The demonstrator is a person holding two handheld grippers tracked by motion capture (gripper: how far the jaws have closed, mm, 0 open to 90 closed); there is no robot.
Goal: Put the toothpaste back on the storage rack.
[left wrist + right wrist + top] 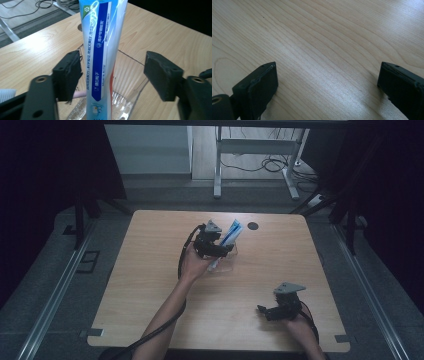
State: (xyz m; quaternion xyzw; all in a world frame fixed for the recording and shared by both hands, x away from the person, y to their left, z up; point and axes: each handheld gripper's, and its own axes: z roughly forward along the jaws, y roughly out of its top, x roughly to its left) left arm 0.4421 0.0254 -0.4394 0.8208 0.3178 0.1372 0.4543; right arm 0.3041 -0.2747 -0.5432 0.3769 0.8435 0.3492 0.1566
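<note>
Your left gripper [112, 75] has its jaws spread, and the blue-and-white toothpaste tube [101, 50] stands between them, tilted, its bottom end in the clear glass cup [130, 95] near the far middle of the pale wooden table [150, 270]. Neither pad presses it. Your right gripper [327, 82] gapes, nothing between its jaws, low over bare wood near the front right.

The toothpaste tube [100, 55] bears columns of Chinese print — white on blue — too small to read.

A light wooden table [150, 285] bears a clear glass cup [227, 262].
</note>
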